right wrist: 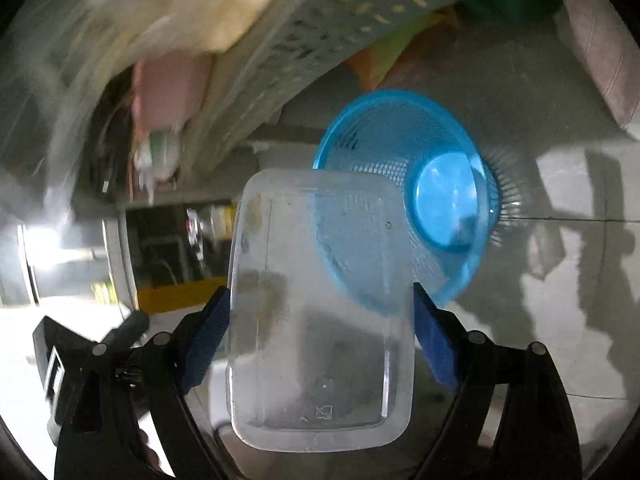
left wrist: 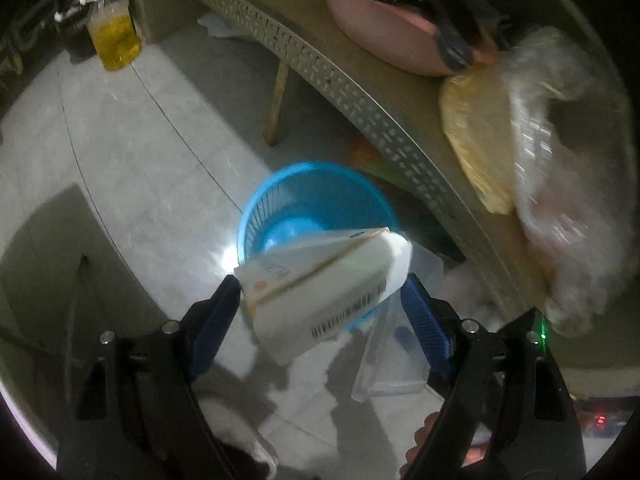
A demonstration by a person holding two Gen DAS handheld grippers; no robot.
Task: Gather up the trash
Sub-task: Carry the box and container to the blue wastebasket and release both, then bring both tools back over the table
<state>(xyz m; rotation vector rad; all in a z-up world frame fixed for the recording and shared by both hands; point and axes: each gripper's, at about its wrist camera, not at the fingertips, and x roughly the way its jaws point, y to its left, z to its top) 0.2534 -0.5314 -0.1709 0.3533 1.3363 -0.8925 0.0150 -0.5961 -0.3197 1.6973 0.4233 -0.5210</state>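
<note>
My left gripper (left wrist: 322,280) points down over the blue mesh basket (left wrist: 304,172) on the floor. Its blue pads (left wrist: 212,328) press on a white carton (left wrist: 320,292) with a barcode, held tilted above the basket's near rim. In the right wrist view, my right gripper (right wrist: 320,289) is shut on a clear plastic container (right wrist: 320,320), seen flat-on between the pads. The blue basket (right wrist: 400,98) lies just beyond it. The same clear container (left wrist: 394,364) shows low in the left wrist view, beside the left gripper's right finger.
A tan table with a perforated edge (left wrist: 360,96) stands right beside the basket. It carries a pink bowl (left wrist: 384,36) and a blurred plastic bag (left wrist: 560,160). A bottle of yellow oil (left wrist: 114,36) stands far left on the grey tiled floor (left wrist: 140,152).
</note>
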